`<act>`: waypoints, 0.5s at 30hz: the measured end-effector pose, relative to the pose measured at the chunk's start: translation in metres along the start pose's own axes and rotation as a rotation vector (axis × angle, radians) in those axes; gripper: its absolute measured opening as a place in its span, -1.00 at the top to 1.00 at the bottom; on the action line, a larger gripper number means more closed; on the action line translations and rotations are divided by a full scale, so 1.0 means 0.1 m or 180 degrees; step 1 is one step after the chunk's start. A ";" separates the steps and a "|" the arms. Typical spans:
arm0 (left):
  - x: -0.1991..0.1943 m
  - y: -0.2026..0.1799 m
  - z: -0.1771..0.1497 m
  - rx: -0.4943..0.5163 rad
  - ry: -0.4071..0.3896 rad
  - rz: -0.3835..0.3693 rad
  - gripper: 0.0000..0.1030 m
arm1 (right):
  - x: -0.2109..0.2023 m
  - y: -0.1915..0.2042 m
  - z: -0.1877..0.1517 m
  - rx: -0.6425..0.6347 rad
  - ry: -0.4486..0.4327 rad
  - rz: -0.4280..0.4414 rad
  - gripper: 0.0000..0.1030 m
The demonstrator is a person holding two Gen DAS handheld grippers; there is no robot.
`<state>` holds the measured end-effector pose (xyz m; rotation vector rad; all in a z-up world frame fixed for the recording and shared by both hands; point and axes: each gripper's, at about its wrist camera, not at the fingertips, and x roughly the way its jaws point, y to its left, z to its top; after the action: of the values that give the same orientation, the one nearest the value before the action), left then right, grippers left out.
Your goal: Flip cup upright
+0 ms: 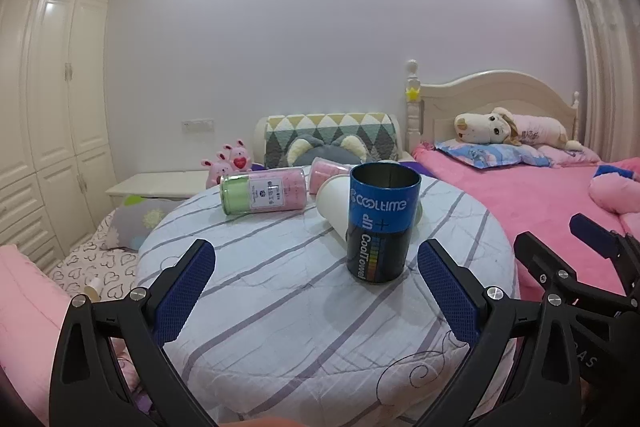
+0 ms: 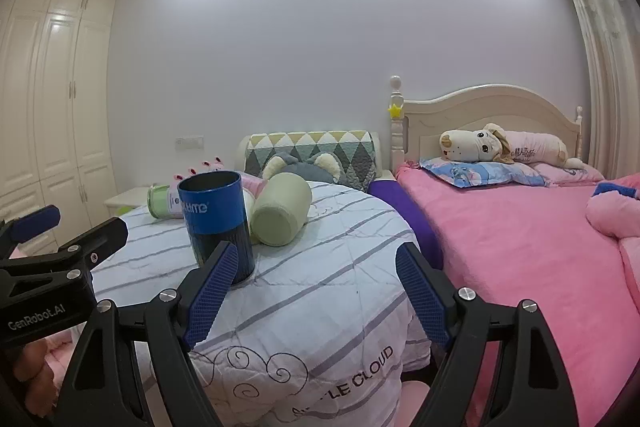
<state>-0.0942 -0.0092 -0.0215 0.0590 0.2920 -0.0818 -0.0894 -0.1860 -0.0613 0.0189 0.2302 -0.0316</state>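
Note:
A blue and black Cooltime can-shaped cup (image 1: 380, 223) stands upright with its open mouth up on the striped quilt (image 1: 280, 307). It also shows in the right wrist view (image 2: 218, 219). My left gripper (image 1: 316, 287) is open and empty, a little short of the cup and left of it. My right gripper (image 2: 316, 291) is open and empty; its left finger (image 2: 212, 291) overlaps the cup's base in view. A pale green cup (image 2: 280, 211) lies on its side behind the can; in the left wrist view only its white open mouth (image 1: 334, 203) shows.
A green and pink canister (image 1: 264, 193) lies on its side at the back of the quilt, another pink one (image 1: 328, 173) behind it. A pink bed (image 2: 520, 247) with a plush dog (image 2: 480, 145) is on the right. Wardrobes (image 1: 52, 107) stand on the left.

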 end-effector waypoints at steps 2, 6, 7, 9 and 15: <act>0.00 0.00 -0.01 0.0026 0.0008 0.0000 -0.99 | -0.01 0.02 0.00 -0.0013 -0.0002 0.0014 -0.61; 0.01 0.00 -0.02 0.0034 0.0020 0.0005 -0.99 | -0.03 0.02 0.00 -0.0023 -0.0028 0.0034 -0.61; 0.01 0.01 -0.02 0.0031 0.0021 0.0000 -0.99 | -0.04 0.03 0.00 -0.0035 -0.0034 0.0027 -0.61; 0.01 0.01 -0.02 0.0023 0.0021 -0.0007 -0.99 | -0.06 0.03 0.01 -0.0056 -0.0057 0.0012 -0.61; 0.02 0.02 -0.03 0.0026 0.0023 -0.0015 -0.99 | -0.07 0.02 0.02 -0.0047 -0.0082 0.0041 -0.61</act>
<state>-0.0931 -0.0073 -0.0244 0.0668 0.2990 -0.0874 -0.0960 -0.1841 -0.0577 0.0054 0.2044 -0.0173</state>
